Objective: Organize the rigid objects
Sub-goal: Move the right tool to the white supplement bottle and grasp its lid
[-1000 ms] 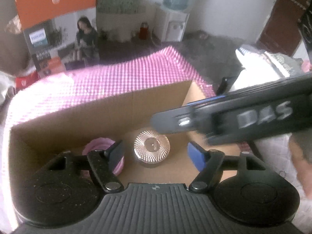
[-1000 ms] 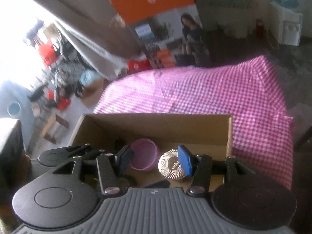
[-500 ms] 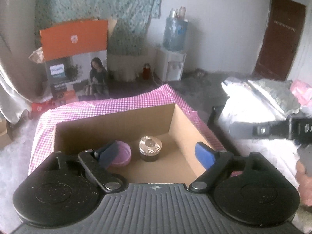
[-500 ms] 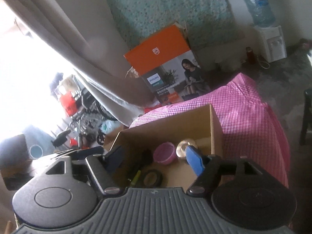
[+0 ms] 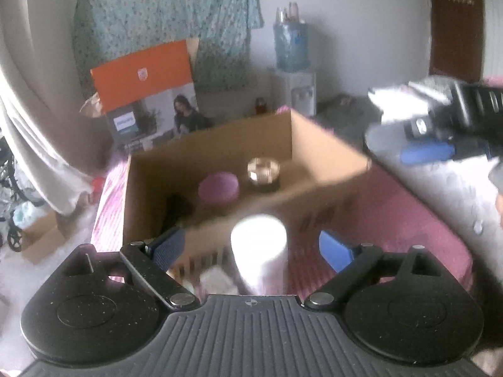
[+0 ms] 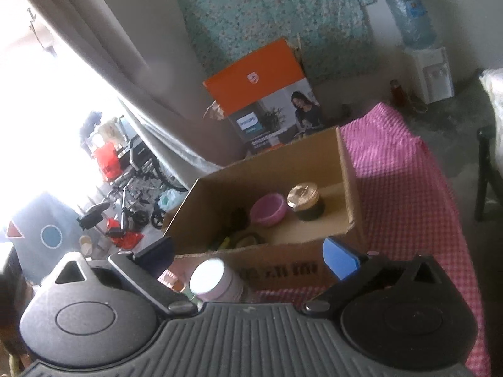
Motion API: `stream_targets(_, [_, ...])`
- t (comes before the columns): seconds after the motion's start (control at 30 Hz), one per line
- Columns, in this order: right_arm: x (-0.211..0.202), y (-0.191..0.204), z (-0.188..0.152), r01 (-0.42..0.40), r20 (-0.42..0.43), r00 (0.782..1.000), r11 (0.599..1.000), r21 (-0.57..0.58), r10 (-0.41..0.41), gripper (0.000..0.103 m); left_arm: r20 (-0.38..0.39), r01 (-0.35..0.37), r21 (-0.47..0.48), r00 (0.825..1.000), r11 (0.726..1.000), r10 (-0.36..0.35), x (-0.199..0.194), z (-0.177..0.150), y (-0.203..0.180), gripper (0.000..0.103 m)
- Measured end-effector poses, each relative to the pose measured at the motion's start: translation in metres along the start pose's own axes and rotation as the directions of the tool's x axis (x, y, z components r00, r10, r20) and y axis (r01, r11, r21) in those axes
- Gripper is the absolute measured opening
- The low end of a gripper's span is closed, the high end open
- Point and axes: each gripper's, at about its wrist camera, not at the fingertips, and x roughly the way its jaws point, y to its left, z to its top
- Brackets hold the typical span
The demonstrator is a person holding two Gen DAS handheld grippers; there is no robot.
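An open cardboard box [image 5: 317,154] [image 6: 345,169] stands on a pink checked cloth [image 6: 405,188]. Inside it are a pink bowl [image 5: 218,188] [image 6: 268,209], a gold-lidded dark jar [image 5: 263,171] [image 6: 306,199] and some dark items [image 6: 235,238]. A white-lidded tub [image 5: 258,245] [image 6: 209,278] stands in front of the box's near wall. My left gripper [image 5: 251,249] hangs back from the box, jaws opening; the tub shows in the gap, untouched. My right gripper [image 6: 248,259] is also back from the box, jaws opening wide and holding nothing; it appears blurred at the right [image 5: 405,144].
An orange printed carton [image 6: 264,94] leans on the wall behind the table, with a water dispenser [image 6: 430,75] to its right. White bedding [image 5: 440,188] lies right of the table. A curtain and a wheelchair [image 6: 135,188] are at the left. A dark chair [image 6: 485,172] stands at the right.
Both grippers have drawn back from inside the box and their jaws have widened. The white-lidded tub in front of the box has come into view.
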Motion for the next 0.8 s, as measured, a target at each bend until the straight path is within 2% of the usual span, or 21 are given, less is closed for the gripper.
stream_targets(0.1, [0.007, 0.006, -0.010, -0.022, -0.031, 0.999, 1.000, 0.005, 0.022, 0.102, -0.021, 0.010, 0.000, 1.000, 1.000, -0.010, 0.005, -0.013, -0.003, 0.093])
stream_targets(0.27, [0.024, 0.024, -0.022, -0.040, -0.090, 0.995, 0.999, -0.036, 0.036, 0.102, -0.007, -0.032, 0.044, 0.999, 0.999, 0.032, 0.009, -0.029, -0.011, 0.092])
stream_targets(0.57, [0.060, 0.039, -0.030, -0.055, -0.162, 0.985, 0.998, -0.027, 0.050, 0.102, -0.004, -0.047, 0.074, 0.999, 0.996, 0.048, 0.025, -0.033, -0.008, 0.081])
stream_targets(0.73, [0.079, 0.036, -0.030, -0.060, -0.192, 0.979, 0.998, 0.007, 0.060, 0.098, -0.024, -0.052, 0.078, 0.998, 0.996, 0.054, 0.038, -0.032, -0.005, 0.071])
stream_targets(0.8, [0.086, 0.035, -0.029, -0.060, -0.204, 0.977, 0.998, 0.020, 0.063, 0.094, -0.036, -0.047, 0.074, 0.998, 0.996, 0.050, 0.043, -0.031, -0.004, 0.068])
